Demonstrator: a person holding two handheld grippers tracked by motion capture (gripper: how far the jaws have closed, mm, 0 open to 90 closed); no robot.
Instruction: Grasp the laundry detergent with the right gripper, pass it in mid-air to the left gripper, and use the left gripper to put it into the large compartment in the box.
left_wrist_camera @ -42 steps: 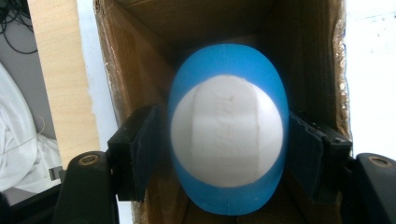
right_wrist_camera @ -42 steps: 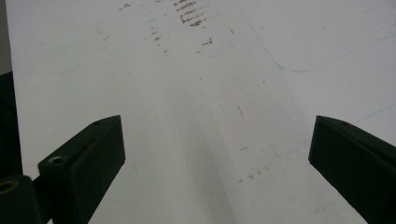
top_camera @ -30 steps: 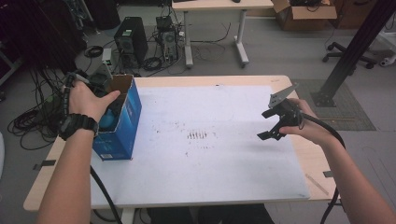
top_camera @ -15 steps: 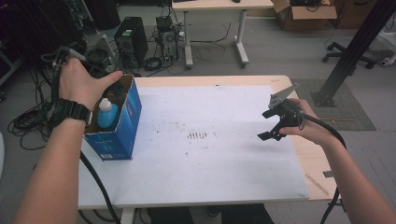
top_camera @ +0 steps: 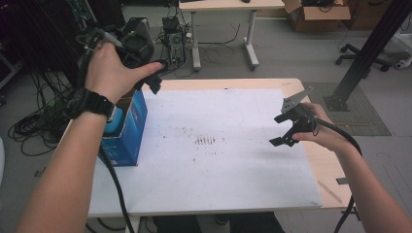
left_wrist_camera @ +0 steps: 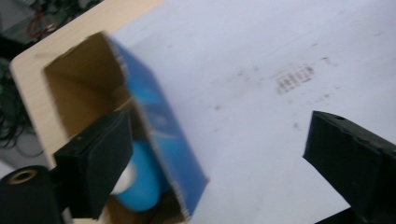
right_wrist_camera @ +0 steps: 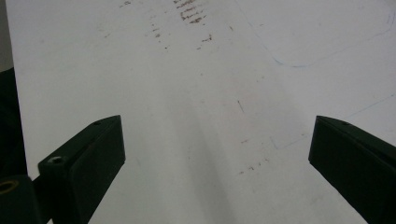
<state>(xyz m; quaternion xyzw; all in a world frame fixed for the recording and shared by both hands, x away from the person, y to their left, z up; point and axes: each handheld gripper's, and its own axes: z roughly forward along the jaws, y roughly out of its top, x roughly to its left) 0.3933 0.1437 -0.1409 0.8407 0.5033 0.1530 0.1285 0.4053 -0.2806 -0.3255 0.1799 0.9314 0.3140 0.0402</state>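
An open blue cardboard box [top_camera: 132,127] stands at the table's left edge, on the white mat [top_camera: 218,170]. Inside it lies a light-blue bottle [top_camera: 115,121] with a white cap. My left gripper [top_camera: 156,77] is held high above the box's far end. Its jaws have just been opening and stand wide with nothing between them. In the left gripper view my left gripper [left_wrist_camera: 217,154] looks down on the box [left_wrist_camera: 163,135] and the bottle [left_wrist_camera: 140,179]. My right gripper [top_camera: 278,130] hovers open and empty over the mat's right side. The right gripper view shows bare mat [right_wrist_camera: 187,70] between the wide jaws of my right gripper [right_wrist_camera: 215,140].
A patch of dark marks [top_camera: 206,141] sits mid-mat. The wooden table [top_camera: 330,179] shows beyond the mat on the right. Computer cases and cables [top_camera: 29,126] crowd the floor at left and back. A black post [top_camera: 369,53] stands at right.
My left hand has risen out of the box and drawn up and back, its jaws opening. The bottle stays in the box. My right hand has not moved.
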